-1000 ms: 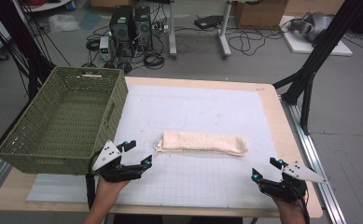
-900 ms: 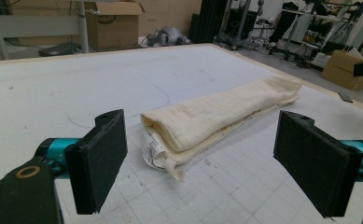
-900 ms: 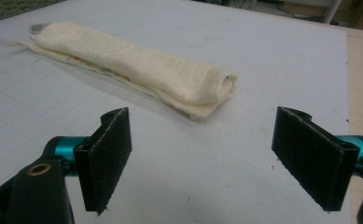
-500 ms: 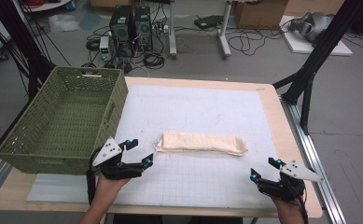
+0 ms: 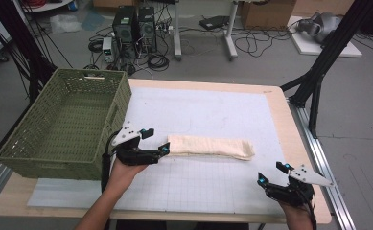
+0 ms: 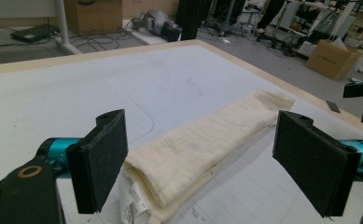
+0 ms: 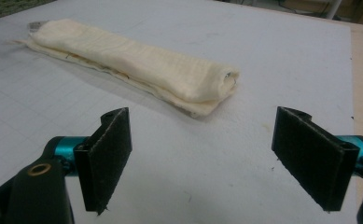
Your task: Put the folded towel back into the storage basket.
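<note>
Left gripper view: cream folded towel (image 6: 202, 149), label at near end, between wide-apart jaws of left hand-held gripper (image 6: 207, 168).

Both claws (image 5: 156, 142) (image 5: 272, 174) wide open

A green woven basket (image 5: 64, 127) stands on the left part of the table (image 5: 289, 143), its near wall reaching toward the near edge. A white gridded mat (image 5: 208, 110) covers most of the tabletop, leaving a bare wooden strip along the right and far sides. On the grey floor beyond the far edge sit two dark computer towers (image 5: 134, 24) amid loose black cables (image 5: 251, 43). A cardboard box (image 5: 265, 13) stands farther right, and a black stand leg (image 5: 325, 57) slants down beside the table's right far corner.
</note>
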Demonstrator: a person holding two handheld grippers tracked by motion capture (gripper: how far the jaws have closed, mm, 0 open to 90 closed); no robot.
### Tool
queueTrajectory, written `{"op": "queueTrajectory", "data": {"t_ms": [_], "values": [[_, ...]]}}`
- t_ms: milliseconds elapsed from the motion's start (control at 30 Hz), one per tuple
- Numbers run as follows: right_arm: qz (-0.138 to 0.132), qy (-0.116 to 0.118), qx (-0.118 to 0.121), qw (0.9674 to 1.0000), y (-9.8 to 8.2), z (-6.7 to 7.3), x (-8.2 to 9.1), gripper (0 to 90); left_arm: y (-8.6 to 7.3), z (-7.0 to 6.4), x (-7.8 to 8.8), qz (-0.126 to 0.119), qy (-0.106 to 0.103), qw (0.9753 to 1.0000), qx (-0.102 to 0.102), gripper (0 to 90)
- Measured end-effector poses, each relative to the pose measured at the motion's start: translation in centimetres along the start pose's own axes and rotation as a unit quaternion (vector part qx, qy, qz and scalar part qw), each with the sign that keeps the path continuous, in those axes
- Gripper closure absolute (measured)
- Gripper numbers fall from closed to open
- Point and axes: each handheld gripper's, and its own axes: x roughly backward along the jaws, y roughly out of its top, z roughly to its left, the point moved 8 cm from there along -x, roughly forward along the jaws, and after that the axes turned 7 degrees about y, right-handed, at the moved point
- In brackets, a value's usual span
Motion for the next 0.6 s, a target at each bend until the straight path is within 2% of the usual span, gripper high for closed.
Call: {"op": "queueTrajectory", "data": {"t_ms": [167, 300, 400, 433, 467, 600], "values": [[-0.002, 0.001, 0.001, 1.0, 0.0, 0.0, 0.0, 18.5, 0.5, -0.1, -0.7, 0.002, 0.001, 1.0, 0.002, 18.8], [0.001, 0.002, 0.0, 1.0, 0.1, 0.1, -0.1, 18.5, 0.8, 0.3, -1.9, 0.008, 0.017, 0.9998, -0.003, 20.0], [-0.001, 0.002, 0.003, 1.0, 0.1, 0.1, -0.1, 18.5, 0.2, 1.1, -2.7, 0.025, 0.035, 0.9991, 0.001, 21.2], [0.0, 0.002, 0.003, 1.0, 0.1, 0.1, -0.1, 18.5, 0.2, 1.1, -2.7, 0.025, 0.035, 0.9991, 0.001, 21.3], [0.001, 0.002, 0.001, 1.0, 0.0, 0.1, -0.1, 18.5, -0.3, 1.6, -3.3, 0.042, 0.046, 0.9981, 0.003, 21.3], [-0.001, 0.002, 0.001, 1.0, 0.0, 0.0, -0.1, 18.5, -1.1, 2.0, -4.4, 0.061, 0.058, 0.9964, 0.003, 21.6]]}}
